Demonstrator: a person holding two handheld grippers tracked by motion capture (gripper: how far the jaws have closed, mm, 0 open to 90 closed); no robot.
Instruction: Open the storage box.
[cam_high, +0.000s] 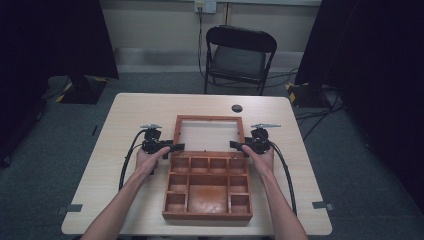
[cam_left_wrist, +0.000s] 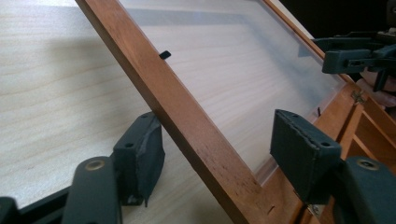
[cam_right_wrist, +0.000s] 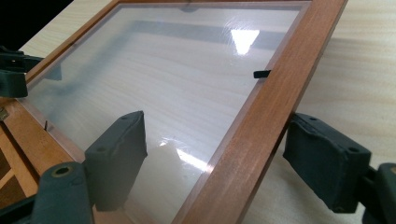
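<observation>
Pale wood surface (cam_high: 130, 107), rounded corners, with a small dark round disc (cam_high: 237, 108) near its far edge. Centre of the surface: a reddish-brown wooden box (cam_high: 208, 186), open, divided into a row of small compartments along the hinge side, further small ones down each side, and one larger compartment in the middle. Its lid (cam_high: 208, 134), a wooden frame around a clear pane, is swung back beyond the box on the far side; in the gripper views the frame appears raised off the surface, casting a shadow through the pane. Left gripper (cam_high: 172, 148), held in the person's left hand (cam_high: 148, 161), sits at the lid's left frame rail; in the left gripper view (cam_left_wrist: 212, 144) its jaws stand apart, one outside the rail and one over the pane, the rail passing between them without a visible clamp. Right gripper (cam_high: 236, 145), in the right hand (cam_high: 262, 159), mirrors it at the right rail; in the right gripper view (cam_right_wrist: 217, 154) the jaws are likewise spread either side of the rail, with gaps showing. Black cables (cam_high: 126, 165) trail from both grippers toward the near edge. Beyond the surface: a black folding chair (cam_high: 239, 57) on grey carpet (cam_high: 60, 145).
</observation>
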